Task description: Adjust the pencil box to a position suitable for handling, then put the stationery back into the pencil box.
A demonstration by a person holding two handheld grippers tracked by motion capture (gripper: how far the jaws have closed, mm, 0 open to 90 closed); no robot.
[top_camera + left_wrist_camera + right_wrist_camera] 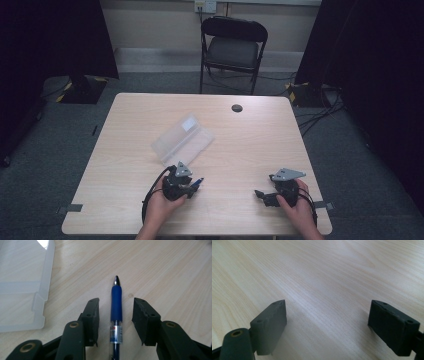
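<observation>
A blue pen (116,300) with a clear barrel lies on the light wooden table (250,145), tip pointing away from me. My left gripper (116,305) is low over it, one jaw on each side with a small gap to the pen on both, so it is open around the pen without pressing it. In the high view the left gripper (192,186) is near the front edge, the pen's blue end (198,182) poking out to its right. My right gripper (260,195) rests at the front right, and in its own view the right gripper (328,312) is open wide over bare wood.
An open clear plastic case (183,139) lies just beyond the left gripper, and the case's corner (37,302) is close to the left jaw. A black round cap (237,108) sits near the far edge. A folding chair (233,47) stands behind the table.
</observation>
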